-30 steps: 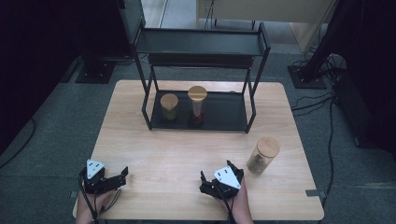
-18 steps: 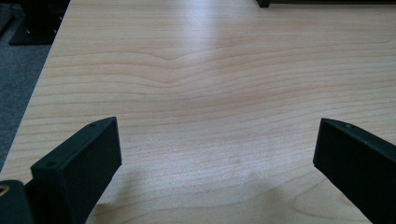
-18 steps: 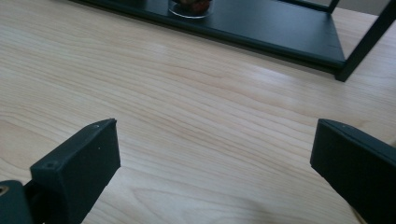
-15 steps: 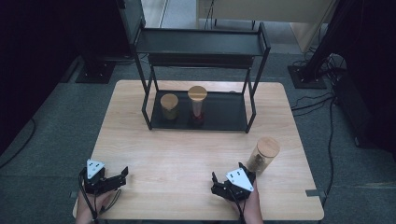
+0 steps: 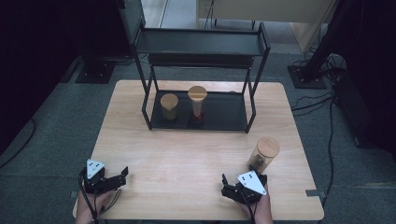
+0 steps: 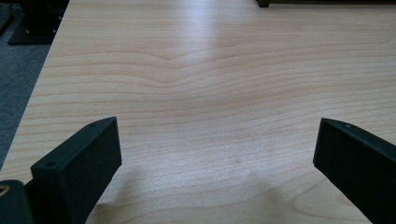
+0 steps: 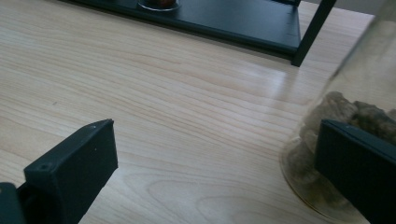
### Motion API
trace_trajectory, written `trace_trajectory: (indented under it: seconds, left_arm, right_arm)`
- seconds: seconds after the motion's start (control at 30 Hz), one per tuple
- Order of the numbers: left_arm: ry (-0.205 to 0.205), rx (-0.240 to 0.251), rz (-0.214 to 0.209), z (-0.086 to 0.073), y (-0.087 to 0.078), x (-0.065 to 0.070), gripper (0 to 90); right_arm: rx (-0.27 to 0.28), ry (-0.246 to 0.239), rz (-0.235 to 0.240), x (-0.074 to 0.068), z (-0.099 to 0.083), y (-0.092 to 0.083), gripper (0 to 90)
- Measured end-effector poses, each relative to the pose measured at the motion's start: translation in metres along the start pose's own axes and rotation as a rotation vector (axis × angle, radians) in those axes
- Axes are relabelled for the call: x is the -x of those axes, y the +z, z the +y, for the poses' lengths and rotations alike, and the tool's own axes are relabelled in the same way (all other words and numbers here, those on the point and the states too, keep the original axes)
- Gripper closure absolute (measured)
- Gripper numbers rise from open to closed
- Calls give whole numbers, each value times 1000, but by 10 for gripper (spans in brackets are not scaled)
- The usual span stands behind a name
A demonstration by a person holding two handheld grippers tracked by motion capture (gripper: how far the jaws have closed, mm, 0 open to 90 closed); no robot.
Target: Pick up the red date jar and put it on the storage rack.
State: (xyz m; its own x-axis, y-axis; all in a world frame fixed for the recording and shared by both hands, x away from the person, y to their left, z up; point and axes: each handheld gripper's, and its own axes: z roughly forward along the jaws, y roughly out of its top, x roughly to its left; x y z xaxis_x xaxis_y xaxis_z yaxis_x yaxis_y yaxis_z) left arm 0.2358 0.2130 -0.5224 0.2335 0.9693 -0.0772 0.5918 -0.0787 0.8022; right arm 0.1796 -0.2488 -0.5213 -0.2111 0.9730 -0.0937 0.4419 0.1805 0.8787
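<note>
**Inspector:** Start with the largest item.

**Assistant:** The wooden surface (image 5: 196, 154) carries everything. At its far side stands a black two-tier rack (image 5: 201, 79), legs on the wood, with a dark lower shelf.

**Inspector:** What is on that shelf?

**Assistant:** Two cork-lidded jars, close together but apart: a short jar (image 5: 169, 106) on the left and a tall narrow jar (image 5: 197, 105) to its right with something red at its base.

**Inspector:** And the jar being worked on?

**Assistant:** The glass jar (image 5: 264, 155) stands upright on the surface, in front of the rack's right end and well apart from it. It has a cork lid and brownish lumps inside. In the right gripper view its base sits at the right edge, just beyond the right-hand jaw.

**Inspector:** The grippers?

**Assistant:** The right gripper (image 5: 236, 186) lies near the front edge, just short of the glass jar. Its jaws have just been opening and now stand wide apart with only bare wood between them; the jar is outside the gap and nothing is held. The left gripper (image 5: 119, 176) rests at the front left corner, jaws spread wide over bare wood, holding nothing.
</note>
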Motion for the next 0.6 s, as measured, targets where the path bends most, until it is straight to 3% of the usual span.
trace_trajectory:
  seconds: [0.6]
  left_arm:
    - [5, 0, 3, 0, 0, 0, 12]
  right_arm:
    - [-2, -2, -8, 19, -10, -16, 0]
